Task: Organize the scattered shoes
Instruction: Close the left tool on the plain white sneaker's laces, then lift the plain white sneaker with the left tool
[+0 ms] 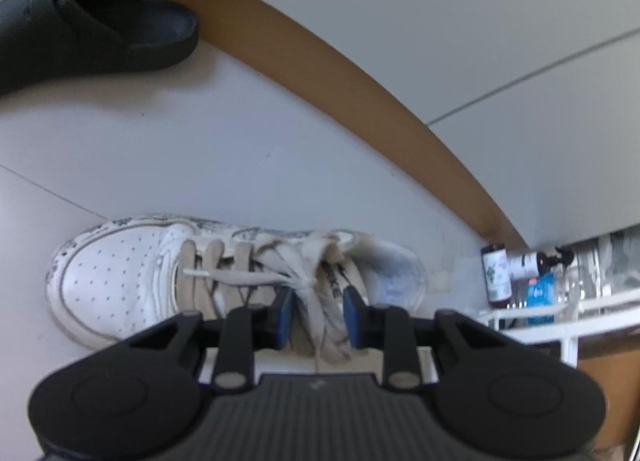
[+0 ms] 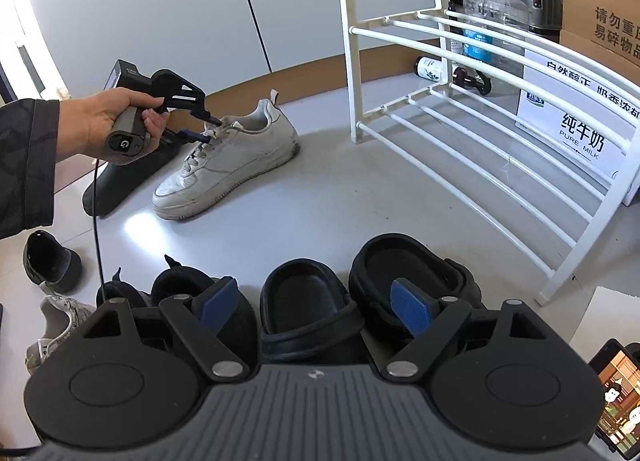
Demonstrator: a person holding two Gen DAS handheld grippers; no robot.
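Left gripper point(image 1: 318, 315): jaws nearly closed, pinching the tongue and laces of the white sneaker point(image 1: 192, 281).
White sneaker: on the pale floor point(image 2: 360, 201), beside a black shoe point(image 1: 100, 33), near the white rack point(image 2: 460, 101).
Right gripper point(image 2: 316, 311): spread wide, holding nothing, over black clogs point(image 2: 308, 301).

White sneaker point(image 1: 160, 273) upright on floor, laced
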